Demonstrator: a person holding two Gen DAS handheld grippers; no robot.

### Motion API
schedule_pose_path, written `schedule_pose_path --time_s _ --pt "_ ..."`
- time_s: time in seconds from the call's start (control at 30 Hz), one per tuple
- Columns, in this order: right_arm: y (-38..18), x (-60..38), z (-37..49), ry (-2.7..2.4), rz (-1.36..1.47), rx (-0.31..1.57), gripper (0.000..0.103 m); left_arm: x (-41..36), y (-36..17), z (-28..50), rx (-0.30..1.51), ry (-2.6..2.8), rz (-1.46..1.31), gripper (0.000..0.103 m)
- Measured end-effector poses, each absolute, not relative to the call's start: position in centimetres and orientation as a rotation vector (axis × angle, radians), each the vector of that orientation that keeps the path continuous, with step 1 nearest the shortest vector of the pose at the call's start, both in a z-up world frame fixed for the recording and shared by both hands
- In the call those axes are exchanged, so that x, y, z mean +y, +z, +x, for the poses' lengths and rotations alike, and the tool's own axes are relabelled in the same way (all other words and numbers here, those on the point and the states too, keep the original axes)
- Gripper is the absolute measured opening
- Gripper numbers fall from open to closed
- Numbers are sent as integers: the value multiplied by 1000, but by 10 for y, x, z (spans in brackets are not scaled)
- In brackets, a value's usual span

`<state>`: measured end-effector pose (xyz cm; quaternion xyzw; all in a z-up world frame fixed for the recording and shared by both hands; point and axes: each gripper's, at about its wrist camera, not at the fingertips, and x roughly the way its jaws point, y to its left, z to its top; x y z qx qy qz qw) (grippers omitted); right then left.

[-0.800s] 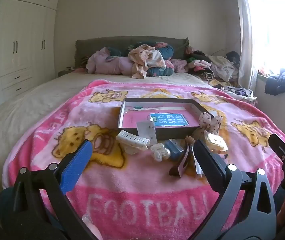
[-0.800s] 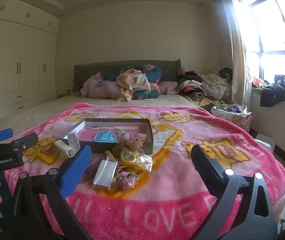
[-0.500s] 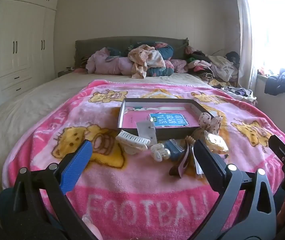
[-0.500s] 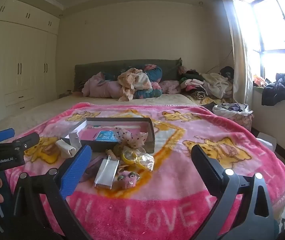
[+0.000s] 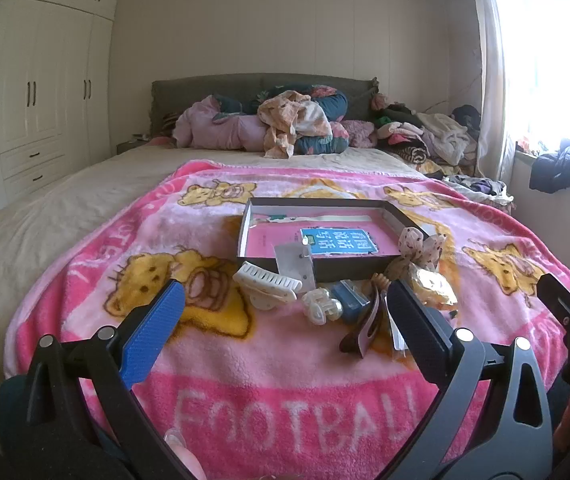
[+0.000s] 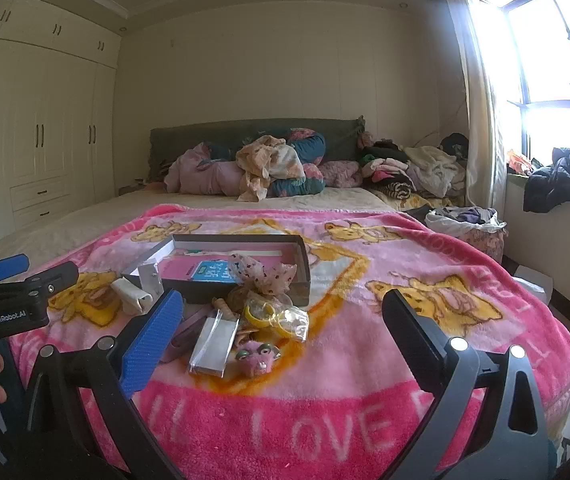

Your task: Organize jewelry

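An open dark box (image 5: 401,222) with a pink lining and a blue card (image 5: 339,242) lies on the pink blanket; it also shows in the right wrist view (image 6: 303,268). In front of it lies a pile of accessories: a white hair claw (image 5: 267,280), a small cream clip (image 5: 319,306), a brown clip (image 5: 363,330), a dotted bow (image 5: 421,246), yellow rings in a bag (image 6: 281,318), a silver packet (image 6: 215,340), a pink frog charm (image 6: 257,358). My left gripper (image 5: 281,324) is open and empty, short of the pile. My right gripper (image 6: 283,336) is open and empty, also short of it.
The pink blanket (image 5: 285,408) covers the foot of a bed. Heaped clothes and pillows (image 5: 285,128) lie at the headboard. White wardrobes (image 5: 41,108) stand at left, a window sill with clothes (image 6: 557,180) at right. The left gripper shows in the right wrist view (image 6: 17,292).
Both grippers have barely moved; the right wrist view has shifted slightly, so the pile sits a little lower and nearer. Nothing was picked up.
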<state>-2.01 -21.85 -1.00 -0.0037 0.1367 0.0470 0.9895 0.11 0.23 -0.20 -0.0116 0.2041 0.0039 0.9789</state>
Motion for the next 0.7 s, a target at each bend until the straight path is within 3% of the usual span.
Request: schedule_pose_path --time_s 0.7 --pt "-9 -217 -21 95 -11 269 97 3 -2 1 409 8 -25 92"
